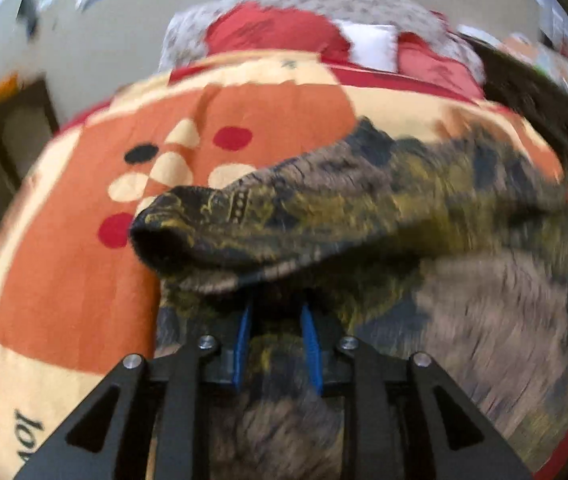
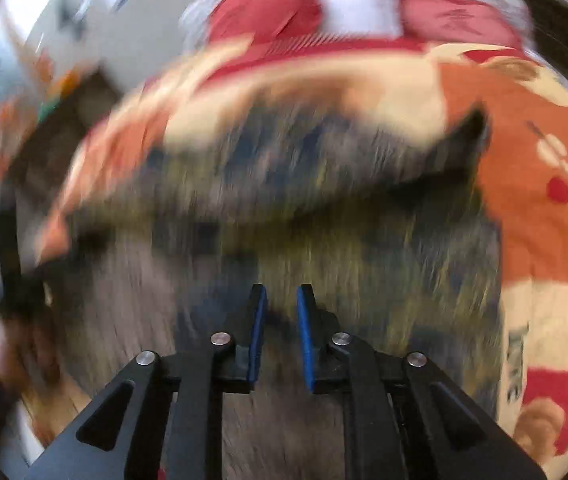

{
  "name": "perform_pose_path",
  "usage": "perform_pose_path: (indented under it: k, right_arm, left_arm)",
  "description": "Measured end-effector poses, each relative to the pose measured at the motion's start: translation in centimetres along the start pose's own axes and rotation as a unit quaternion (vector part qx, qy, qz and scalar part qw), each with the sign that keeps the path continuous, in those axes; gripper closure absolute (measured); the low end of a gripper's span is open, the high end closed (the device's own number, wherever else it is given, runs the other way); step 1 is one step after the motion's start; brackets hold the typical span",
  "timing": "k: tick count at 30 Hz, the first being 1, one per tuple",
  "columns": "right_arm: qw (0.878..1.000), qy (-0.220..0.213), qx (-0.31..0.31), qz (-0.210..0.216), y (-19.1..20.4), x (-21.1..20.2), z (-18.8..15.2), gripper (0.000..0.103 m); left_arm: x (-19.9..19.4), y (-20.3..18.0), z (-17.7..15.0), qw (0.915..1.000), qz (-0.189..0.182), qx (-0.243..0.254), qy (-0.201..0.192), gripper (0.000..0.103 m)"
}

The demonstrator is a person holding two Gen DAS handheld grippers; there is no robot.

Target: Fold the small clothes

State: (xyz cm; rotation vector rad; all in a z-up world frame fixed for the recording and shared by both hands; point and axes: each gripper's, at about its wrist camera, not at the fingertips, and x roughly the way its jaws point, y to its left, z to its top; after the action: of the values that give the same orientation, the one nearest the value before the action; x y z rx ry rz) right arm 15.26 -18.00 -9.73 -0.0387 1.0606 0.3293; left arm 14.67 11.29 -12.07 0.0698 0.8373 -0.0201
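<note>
A small dark garment [image 1: 363, 208] with a yellow-green and grey print lies on the bed. One part of it is lifted into a rolled fold. In the left wrist view my left gripper [image 1: 278, 296] points down at it, its blue pads [image 1: 309, 344] close together. Their tips are hidden under the fold, and the cloth is pinched between them. The right wrist view is blurred by motion. There my right gripper [image 2: 282, 290] stands over the same garment [image 2: 323, 184]. Its pads [image 2: 258, 336] are narrowly apart, with dark cloth showing in the gap.
An orange, cream and red patterned blanket [image 1: 64, 280] covers the bed [image 2: 543, 240] beneath the garment. Red pillows [image 1: 268, 28] and a white one [image 1: 371, 46] lie at the far end. A blurred hand [image 2: 12, 356] with a black tool shows at the left edge.
</note>
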Motion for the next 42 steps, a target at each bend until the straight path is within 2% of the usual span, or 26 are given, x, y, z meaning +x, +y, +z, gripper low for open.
perform_pose_path:
  k: [1,2,3,4,6,7,9,10,12,14,16,17,19,22,24,28,31,33,34,35,37,38,39,40,41,42]
  right_arm:
    - [1.0,-0.028,0.012,0.001,-2.2,-0.9,-1.7,0.094]
    - [0.998,-0.038,0.044,0.003,-4.3,-1.6,-2.6,0.103]
    - [0.996,-0.044,0.081,0.012,-6.2,-2.3,-3.2,0.103]
    - [0.991,-0.048,0.123,-0.009,-8.3,-3.3,-4.0,0.103]
    - [0.987,-0.04,0.148,-0.05,-9.6,-4.6,-4.6,0.103]
    - [0.986,-0.042,0.152,-0.057,-9.4,-5.3,-4.8,0.1]
    - [0.989,-0.07,0.13,-0.023,-7.5,-7.4,-4.9,0.1]
    - [0.991,-0.083,0.102,0.005,-5.5,-8.4,-5.1,0.099]
    - [0.995,-0.081,0.053,0.038,-2.9,-8.9,-5.7,0.095]
    - [0.998,-0.061,-0.005,0.026,0.0,-7.9,-6.7,0.095]
    - [0.999,-0.034,-0.036,-0.012,0.4,-5.7,-8.3,0.095]
    - [0.999,-0.029,-0.02,0.006,-0.5,-5.3,-8.7,0.1]
    - [0.998,-0.04,0.028,0.043,-2.7,-5.6,-9.8,0.103]
    - [0.998,-0.041,0.015,0.034,-2.3,-5.3,-10.0,0.103]
    - [0.998,-0.044,0.019,0.032,-2.2,-5.2,-9.9,0.103]
    - [0.994,-0.046,0.069,0.07,-3.2,-5.0,-10.6,0.097]
    - [0.992,-0.052,0.082,0.075,-3.0,-5.5,-10.5,0.094]
    - [0.99,-0.042,0.1,0.093,-3.3,-5.9,-10.6,0.091]
    - [0.988,-0.044,0.114,0.092,-3.7,-6.4,-10.3,0.091]
    - [0.985,-0.068,0.133,0.082,-4.0,-7.4,-10.1,0.091]
    - [0.976,-0.118,0.158,0.09,-4.5,-9.1,-9.5,0.091]
    - [0.975,-0.123,0.162,0.09,-4.9,-9.1,-9.3,0.091]
    - [0.978,-0.105,0.163,0.082,-5.2,-8.3,-9.1,0.091]
    - [0.983,-0.066,0.161,0.061,-5.4,-6.6,-9.0,0.091]
    - [0.986,-0.047,0.158,0.034,-5.6,-5.5,-9.2,0.087]
    - [0.986,-0.057,0.157,0.028,-5.8,-5.1,-9.5,0.077]
  left_arm:
    - [-0.1,0.0,0.0,1.0,-0.003,-0.003,0.0,0.078]
    - [-0.4,0.2,-0.1,0.9999,-0.009,-0.012,0.002,0.078]
    - [-0.4,0.4,-0.2,0.9997,-0.015,-0.019,0.007,0.078]
    - [-0.2,0.3,-0.2,0.9996,-0.017,-0.021,0.008,0.078]
    - [-0.4,0.4,-0.3,0.9994,-0.018,-0.025,0.015,0.078]
    - [-0.8,0.4,-0.3,0.9991,-0.019,-0.032,0.021,0.078]
    - [-2.4,0.3,-0.6,0.9985,-0.013,-0.043,0.031,0.075]
    - [-3.4,0.2,-0.9,0.9985,-0.013,-0.047,0.025,0.073]
    - [-5.8,0.0,-1.9,0.9984,-0.021,-0.052,0.0,0.069]
    - [-6.9,-0.8,-3.3,0.999,-0.027,-0.034,-0.004,0.067]
    - [-6.2,-1.1,-5.6,0.9997,-0.014,-0.006,0.02,0.066]
    - [-6.6,-0.8,-6.4,0.9996,-0.022,-0.011,0.011,0.066]
    - [-6.9,0.2,-6.5,0.9986,-0.033,-0.037,0.021,0.066]
    - [-6.5,1.2,-6.8,0.996,-0.053,-0.067,0.028,0.065]
    - [-6.3,1.3,-6.7,0.9958,-0.055,-0.069,0.026,0.065]
    - [-6.5,0.7,-7.0,0.9971,-0.044,-0.059,0.017,0.064]
    - [-6.5,0.9,-7.0,0.9963,-0.053,-0.067,0.015,0.063]
    - [-6.6,1.1,-7.2,0.9957,-0.059,-0.071,0.013,0.062]
    - [-6.6,1.2,-7.2,0.9954,-0.061,-0.073,0.012,0.062]
    - [-6.6,1.2,-7.2,0.9952,-0.063,-0.074,0.011,0.062]
    - [-6.6,1.2,-7.2,0.9949,-0.064,-0.077,0.01,0.06]
    - [-6.6,1.2,-7.2,0.995,-0.064,-0.076,0.009,0.06]
    - [-6.6,1.1,-7.2,0.9951,-0.064,-0.075,0.009,0.059]
    - [-6.6,1.1,-7.2,0.9952,-0.064,-0.074,0.009,0.059]
    - [-6.6,1.0,-7.2,0.9953,-0.064,-0.073,0.008,0.058]
    - [-6.6,1.1,-7.2,0.9951,-0.065,-0.074,0.008,0.058]
